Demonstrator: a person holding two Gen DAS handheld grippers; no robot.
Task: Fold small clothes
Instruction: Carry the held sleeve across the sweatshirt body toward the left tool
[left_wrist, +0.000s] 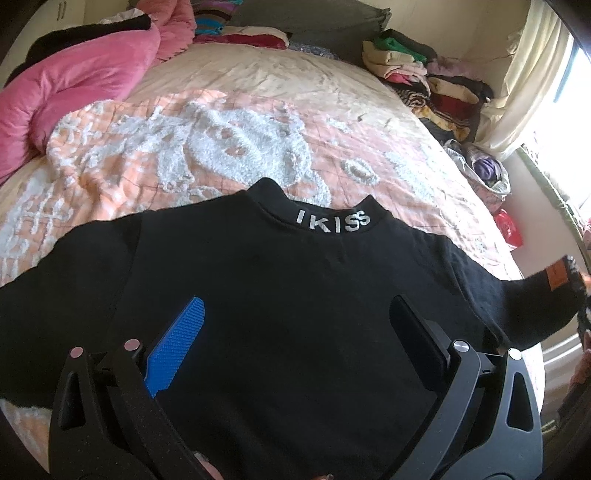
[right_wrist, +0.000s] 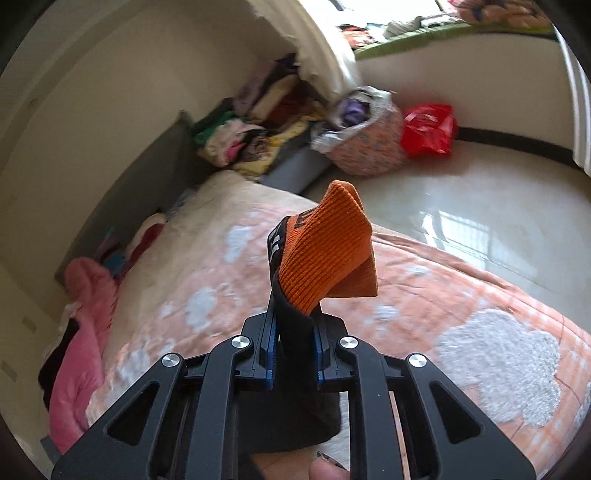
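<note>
A black top (left_wrist: 280, 295) with silver "IKISS" lettering on its collar lies flat on the bed, collar pointing away. My left gripper (left_wrist: 295, 314) is open and hovers over the top's chest, its fingers spread wide. The top's right sleeve (left_wrist: 546, 295) is lifted off the bed at the right edge. My right gripper (right_wrist: 293, 332) is shut on that sleeve's orange ribbed cuff (right_wrist: 325, 254), which sticks up between the fingers above the bed.
The bed has a peach quilt (left_wrist: 229, 133) with white fluffy patches. A pink duvet (left_wrist: 74, 85) lies at the far left. Stacked clothes (left_wrist: 424, 77) sit at the far right corner. A bag of laundry (right_wrist: 365, 144) and a red bag (right_wrist: 428, 129) stand on the floor.
</note>
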